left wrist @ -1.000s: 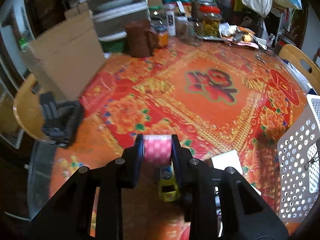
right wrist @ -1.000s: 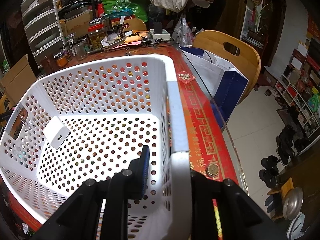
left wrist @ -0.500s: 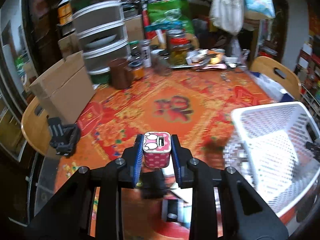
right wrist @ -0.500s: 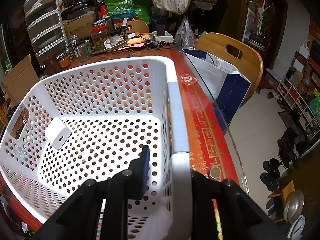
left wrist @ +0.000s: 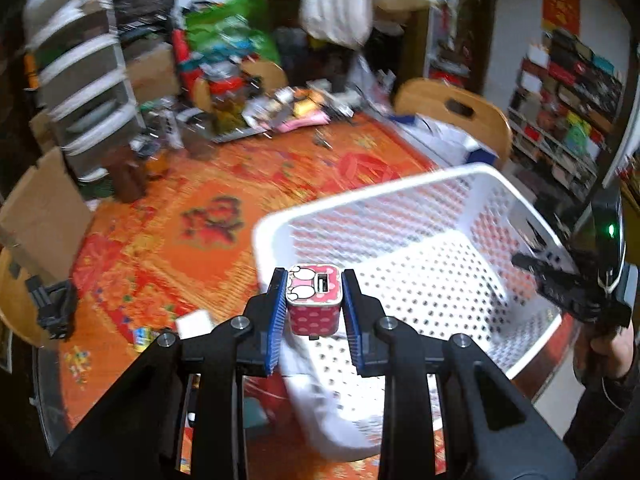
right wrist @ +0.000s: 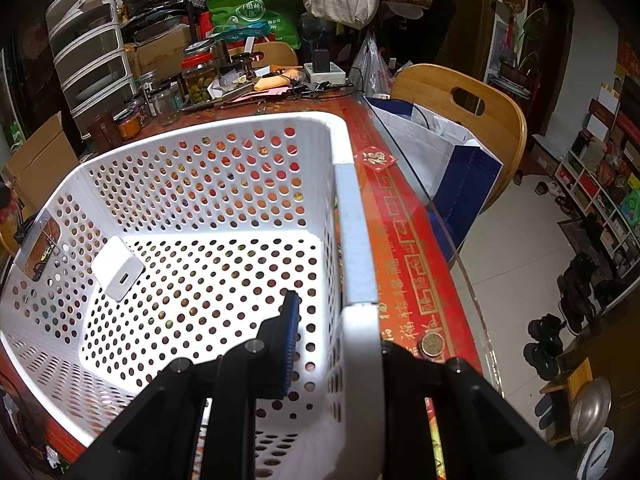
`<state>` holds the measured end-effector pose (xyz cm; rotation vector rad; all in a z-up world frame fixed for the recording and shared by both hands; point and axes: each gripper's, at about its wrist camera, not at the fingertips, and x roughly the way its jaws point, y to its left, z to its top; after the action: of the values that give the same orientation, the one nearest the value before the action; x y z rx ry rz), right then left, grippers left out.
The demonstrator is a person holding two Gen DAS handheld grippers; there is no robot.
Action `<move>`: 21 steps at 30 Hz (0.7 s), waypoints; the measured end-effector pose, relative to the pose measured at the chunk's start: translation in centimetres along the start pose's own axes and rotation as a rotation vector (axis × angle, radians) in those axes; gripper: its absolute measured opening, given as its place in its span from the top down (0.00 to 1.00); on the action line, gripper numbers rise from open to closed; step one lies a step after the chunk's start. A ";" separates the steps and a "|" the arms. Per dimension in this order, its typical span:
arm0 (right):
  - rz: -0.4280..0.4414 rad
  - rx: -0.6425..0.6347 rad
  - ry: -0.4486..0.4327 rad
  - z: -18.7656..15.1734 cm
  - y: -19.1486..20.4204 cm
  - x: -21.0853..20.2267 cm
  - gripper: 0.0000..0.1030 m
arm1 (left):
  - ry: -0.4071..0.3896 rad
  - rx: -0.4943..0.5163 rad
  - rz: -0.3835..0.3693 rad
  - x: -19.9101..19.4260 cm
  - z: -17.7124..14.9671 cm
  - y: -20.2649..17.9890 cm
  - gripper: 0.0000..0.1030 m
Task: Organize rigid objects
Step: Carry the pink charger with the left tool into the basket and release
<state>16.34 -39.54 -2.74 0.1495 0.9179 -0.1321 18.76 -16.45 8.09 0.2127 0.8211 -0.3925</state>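
Broadly, the red patterned table (left wrist: 168,240) carries a white perforated basket (right wrist: 352,216). Only the right wrist view shows the white charger (right wrist: 117,268) lying on the basket floor by its left wall; the left wrist view is blurred there. The right gripper (right wrist: 332,320) pinches the basket's near wall, one finger inside, one outside. The left gripper (left wrist: 314,300) pinches a pink polka-dot charger (left wrist: 315,300) above the basket's rim.

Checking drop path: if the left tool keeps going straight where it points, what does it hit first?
Probably the near rim of the white basket, just ahead of the pink charger held by the left tool; blur leaves depth unclear.
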 end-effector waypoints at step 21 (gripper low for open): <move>0.002 0.002 0.002 0.0 0.0 0.0 0.82 | 0.208 0.111 0.026 8.5 -2.8 -5.4 0.76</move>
<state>16.37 -39.55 -2.77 0.1525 0.9194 -0.1311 19.89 -22.59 -0.30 0.3718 1.0003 -0.3959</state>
